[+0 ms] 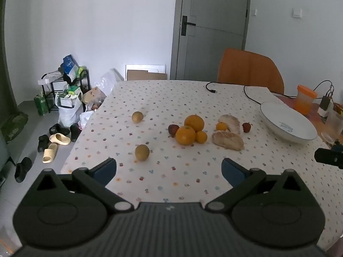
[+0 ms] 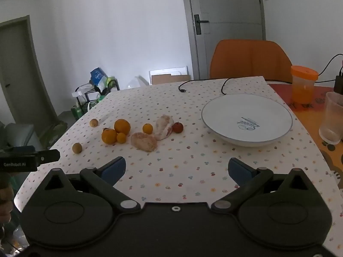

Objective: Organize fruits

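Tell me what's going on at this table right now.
A person holds two grippers over the table, both open and empty: the left gripper and the right gripper. Oranges, small brown fruits, pomelo pieces and red fruits lie loose on the tablecloth. The white plate holds nothing yet, so sorting hasn't started.

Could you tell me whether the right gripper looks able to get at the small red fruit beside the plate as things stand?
Probably yes: the right gripper is open and the red fruit lies ahead with bare tablecloth between.
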A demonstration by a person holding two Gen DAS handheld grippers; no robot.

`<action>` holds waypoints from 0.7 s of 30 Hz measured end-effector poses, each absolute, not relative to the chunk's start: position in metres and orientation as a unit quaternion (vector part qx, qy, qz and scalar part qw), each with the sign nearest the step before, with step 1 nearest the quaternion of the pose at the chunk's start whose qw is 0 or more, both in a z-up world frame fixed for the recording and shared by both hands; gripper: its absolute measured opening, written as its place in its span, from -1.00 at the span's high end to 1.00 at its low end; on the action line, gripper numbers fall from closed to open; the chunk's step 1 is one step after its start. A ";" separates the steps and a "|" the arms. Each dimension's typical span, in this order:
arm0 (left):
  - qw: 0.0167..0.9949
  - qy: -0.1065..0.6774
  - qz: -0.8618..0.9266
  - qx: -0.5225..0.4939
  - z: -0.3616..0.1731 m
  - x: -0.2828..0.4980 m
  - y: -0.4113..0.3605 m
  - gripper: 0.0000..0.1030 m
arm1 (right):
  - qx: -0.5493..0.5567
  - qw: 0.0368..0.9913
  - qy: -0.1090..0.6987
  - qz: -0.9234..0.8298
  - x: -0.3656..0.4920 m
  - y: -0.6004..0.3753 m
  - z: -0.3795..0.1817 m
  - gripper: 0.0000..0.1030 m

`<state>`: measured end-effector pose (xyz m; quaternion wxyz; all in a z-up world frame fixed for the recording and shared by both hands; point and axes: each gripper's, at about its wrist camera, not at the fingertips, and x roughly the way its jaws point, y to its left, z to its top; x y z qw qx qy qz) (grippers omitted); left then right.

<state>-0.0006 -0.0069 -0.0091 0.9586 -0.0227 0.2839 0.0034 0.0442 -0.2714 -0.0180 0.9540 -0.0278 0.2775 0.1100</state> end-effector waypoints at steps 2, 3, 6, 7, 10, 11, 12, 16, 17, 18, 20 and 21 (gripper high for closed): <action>0.958 0.287 0.002 -0.025 -0.008 0.001 -0.005 -1.00 | -0.025 0.955 0.274 0.113 0.044 -0.297 -0.013 -1.00; 0.958 0.286 0.002 -0.026 -0.008 0.001 -0.005 -1.00 | -0.025 0.955 0.274 0.114 0.044 -0.314 -0.010 -1.00; 0.957 0.288 0.000 -0.025 -0.005 0.002 -0.004 -1.00 | -0.030 0.955 0.274 0.111 0.047 -0.309 -0.012 -1.00; 0.957 0.288 0.001 -0.025 -0.006 0.002 -0.004 -1.00 | -0.028 0.955 0.274 0.113 0.047 -0.310 -0.012 -1.00; 0.957 0.288 0.000 -0.026 -0.005 0.001 -0.004 -1.00 | -0.026 0.954 0.275 0.113 0.047 -0.310 -0.011 -1.00; 0.957 0.288 0.000 -0.025 -0.004 0.001 -0.004 -1.00 | -0.027 0.955 0.275 0.112 0.047 -0.310 -0.012 -1.00; 0.957 0.287 0.000 -0.025 -0.004 0.001 -0.004 -1.00 | -0.027 0.955 0.275 0.112 0.047 -0.310 -0.012 -1.00; 0.958 0.287 -0.001 -0.026 -0.004 0.001 -0.003 -1.00 | -0.024 0.954 0.277 0.112 0.048 -0.311 -0.012 -1.00; 0.957 0.288 -0.002 -0.026 -0.004 0.001 -0.003 -1.00 | -0.025 0.954 0.277 0.111 0.048 -0.311 -0.012 -1.00; 0.957 0.288 -0.002 -0.025 -0.006 0.004 -0.004 -1.00 | -0.026 0.954 0.276 0.111 0.048 -0.311 -0.012 -1.00; 0.957 0.289 -0.002 -0.025 -0.005 0.003 -0.004 -1.00 | -0.027 0.955 0.275 0.111 0.047 -0.310 -0.012 -1.00; 0.957 0.289 -0.003 -0.025 -0.005 0.004 -0.004 -1.00 | -0.025 0.954 0.276 0.112 0.047 -0.311 -0.012 -1.00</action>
